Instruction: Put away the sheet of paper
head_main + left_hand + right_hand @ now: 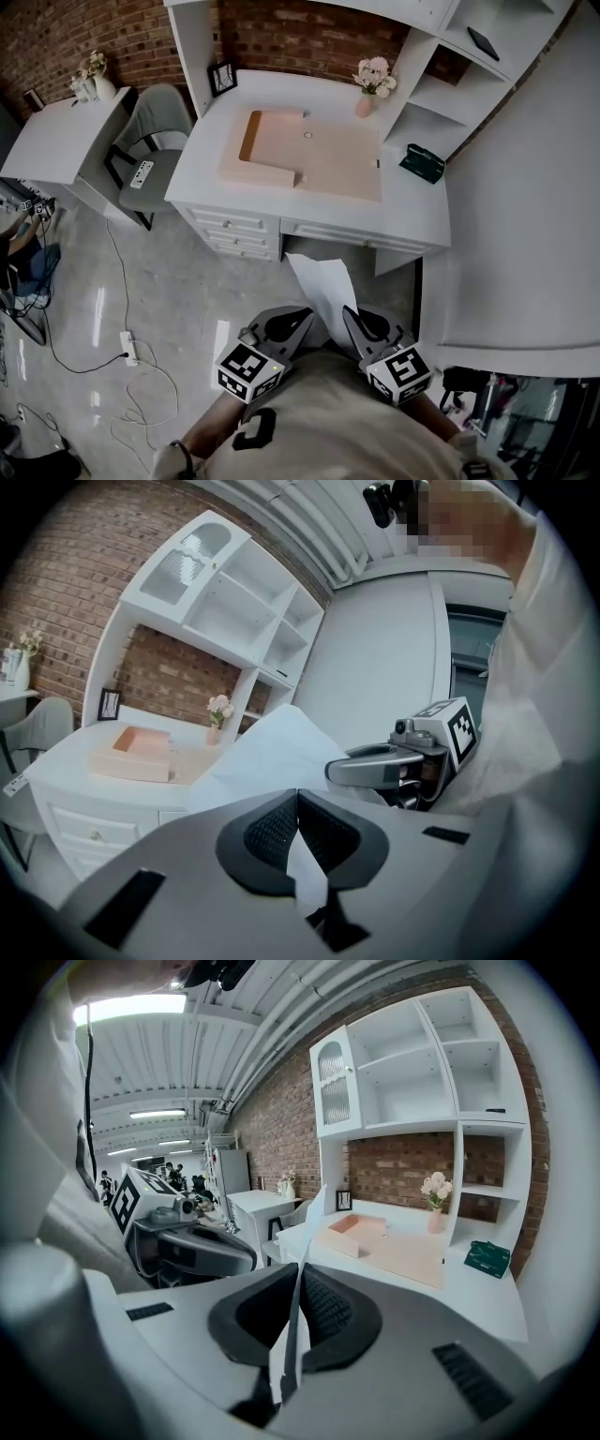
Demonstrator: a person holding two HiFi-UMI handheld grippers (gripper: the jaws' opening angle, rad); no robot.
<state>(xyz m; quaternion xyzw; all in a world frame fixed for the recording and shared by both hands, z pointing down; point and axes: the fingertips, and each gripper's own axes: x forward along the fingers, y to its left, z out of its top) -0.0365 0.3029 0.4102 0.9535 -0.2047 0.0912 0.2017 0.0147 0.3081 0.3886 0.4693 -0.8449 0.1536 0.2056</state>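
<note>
A white sheet of paper [323, 286] hangs in the air in front of the white desk [417, 206], held by both grippers near the person's chest. My left gripper [298, 323] is shut on the sheet's near left edge, and the paper [267, 752] rises from between its pads. My right gripper [352, 322] is shut on the near right edge; there the sheet [298, 1288] shows edge-on between the jaws. On the desk lies a pale pink mat [328, 159] with a shallow pink tray [258, 150] at its left.
A vase of flowers [370, 84], a small picture frame [222, 78] and a dark green pouch [422, 162] stand on the desk. White shelves [469, 56] rise at its right. A grey chair [155, 150] stands left of the desk. Cables and a power strip [128, 347] lie on the floor.
</note>
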